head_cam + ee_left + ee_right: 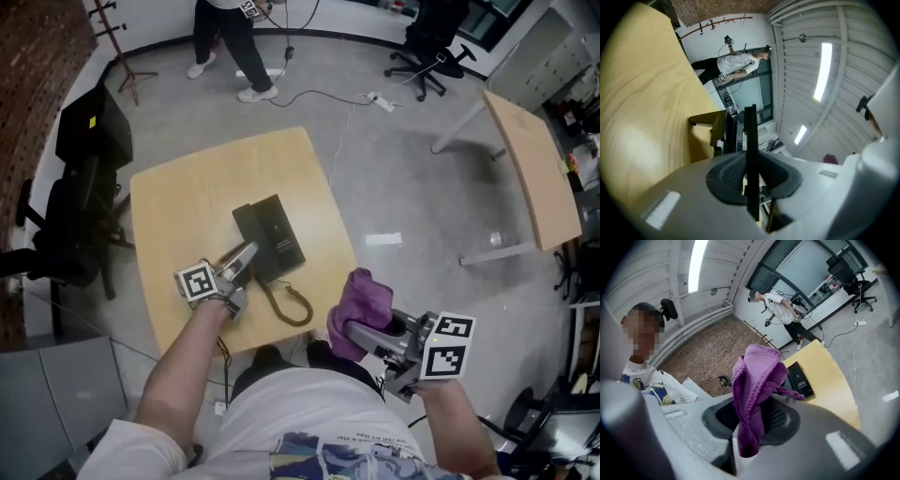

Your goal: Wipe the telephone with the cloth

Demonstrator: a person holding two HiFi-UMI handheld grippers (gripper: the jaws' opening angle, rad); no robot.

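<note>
Cloth (757, 376) partly hidden between right gripper (750, 425) fingers (785, 420); standing person (230, 42), torso off head view.

**Telephone (270, 234) sits mid-worktop (178, 197), cloth (364, 295) off the near right corner**

The telephone's cord (292, 305) trails from it toward the near edge. The left tool (249, 253) comes in from the near left, its tip at the telephone's left side. The right tool (349, 329) holds the cloth beyond the worktop's near right corner. A chair (80, 202) stands to the left, and a second table (536, 169) far to the right.

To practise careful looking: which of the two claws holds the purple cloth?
The right claw, shut on the purple cloth; the left claw, by the telephone, has none.
</note>
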